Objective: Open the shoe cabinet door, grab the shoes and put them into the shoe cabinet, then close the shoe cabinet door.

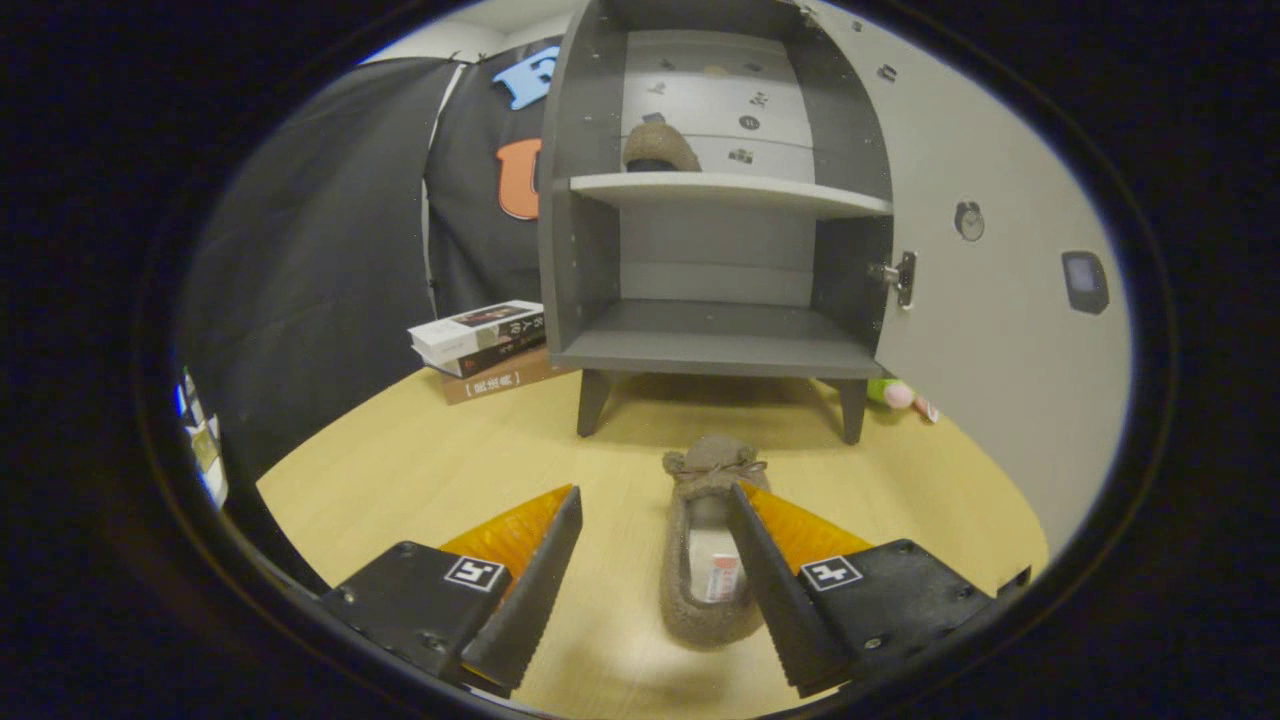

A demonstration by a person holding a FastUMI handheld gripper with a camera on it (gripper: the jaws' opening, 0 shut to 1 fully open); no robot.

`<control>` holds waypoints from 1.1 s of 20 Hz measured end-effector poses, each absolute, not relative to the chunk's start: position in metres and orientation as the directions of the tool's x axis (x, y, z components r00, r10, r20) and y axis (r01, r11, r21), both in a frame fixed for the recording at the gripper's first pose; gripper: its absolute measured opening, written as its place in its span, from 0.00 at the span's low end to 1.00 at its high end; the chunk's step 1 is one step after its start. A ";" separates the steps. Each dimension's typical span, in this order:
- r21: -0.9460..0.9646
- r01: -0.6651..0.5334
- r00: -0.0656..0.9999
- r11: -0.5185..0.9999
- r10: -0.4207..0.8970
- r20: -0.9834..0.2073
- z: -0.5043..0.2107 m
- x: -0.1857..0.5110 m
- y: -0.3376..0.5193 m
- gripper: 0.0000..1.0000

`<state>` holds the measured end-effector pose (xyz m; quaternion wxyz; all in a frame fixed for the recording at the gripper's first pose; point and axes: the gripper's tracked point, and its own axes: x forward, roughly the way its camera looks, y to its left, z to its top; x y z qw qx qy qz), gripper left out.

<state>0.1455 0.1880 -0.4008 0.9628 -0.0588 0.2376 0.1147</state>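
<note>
- On the pale wooden tabletop (400,470), just ahead of you, lies a brown fuzzy slipper (705,560) with a small bow at its toe. Its long axis runs near to far, toe pointing away toward the cabinet, heel nearest you.
- Your gripper (655,520) is spread wide and holds nothing. The slipper sits between the fingers but off-centre: it lies close against the right finger, possibly touching it, while the left finger stands apart with bare table between.
- Judging from this, the grasp turns on that offset. You would likely shift a little to the right so both fingers straddle the slipper across its narrow width, then close on its sides.
- Inside the slipper's opening is a pale tag or insert; what it is cannot be told.
- Beyond the slipper, farther away, stands the grey shoe cabinet (715,350) on short legs. Its door (990,300) is swung open to the right, with a metal hinge at the edge.
- On the cabinet's upper shelf (730,192) rests a second brown slipper (660,148). The lower shelf is bare, so one shoe seems stowed and this one remains.
- Left of the cabinet, a stack of books (485,345) lies on the table.
- Behind the cabinet's right leg, a small green and pink toy (900,395) peeks out, well apart from your path.
</note>
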 end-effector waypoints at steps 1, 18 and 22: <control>-0.045 -0.243 0.847 0.969 0.190 -0.497 -0.412 0.149 0.190 0.85; 0.090 -0.202 0.781 0.975 0.216 -0.586 -0.450 0.167 0.169 0.09; 0.108 -0.175 0.812 0.979 0.206 -0.546 -0.420 0.158 0.151 0.09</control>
